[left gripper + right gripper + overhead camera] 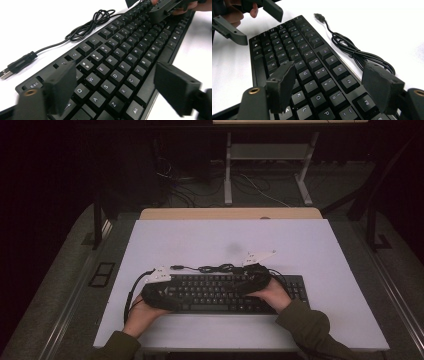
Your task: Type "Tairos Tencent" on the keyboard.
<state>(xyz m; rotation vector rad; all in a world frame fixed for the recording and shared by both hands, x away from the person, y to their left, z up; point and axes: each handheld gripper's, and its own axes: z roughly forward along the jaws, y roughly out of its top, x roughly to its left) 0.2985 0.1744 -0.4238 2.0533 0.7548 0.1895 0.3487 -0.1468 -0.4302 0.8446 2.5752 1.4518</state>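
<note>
A black keyboard (220, 292) lies across the near half of the white tabletop (300, 245). Its black cable (215, 268) is bunched just behind it and ends in a loose USB plug (15, 67). My left gripper (170, 299) hovers low over the keyboard's left end (120, 57), open, its jaws straddling the keyboard from back edge to front edge. My right gripper (241, 285) hangs over the right part of the keys (307, 57), also open, with one jaw over the letter keys and the other by the function row. The two grippers point toward each other.
Bare white tabletop stretches behind and beside the keyboard. The coiled cable (352, 50) and its plug (319, 17) lie along the keyboard's back edge. Beyond the table stands a white desk frame (265, 165), with wires on the dark floor.
</note>
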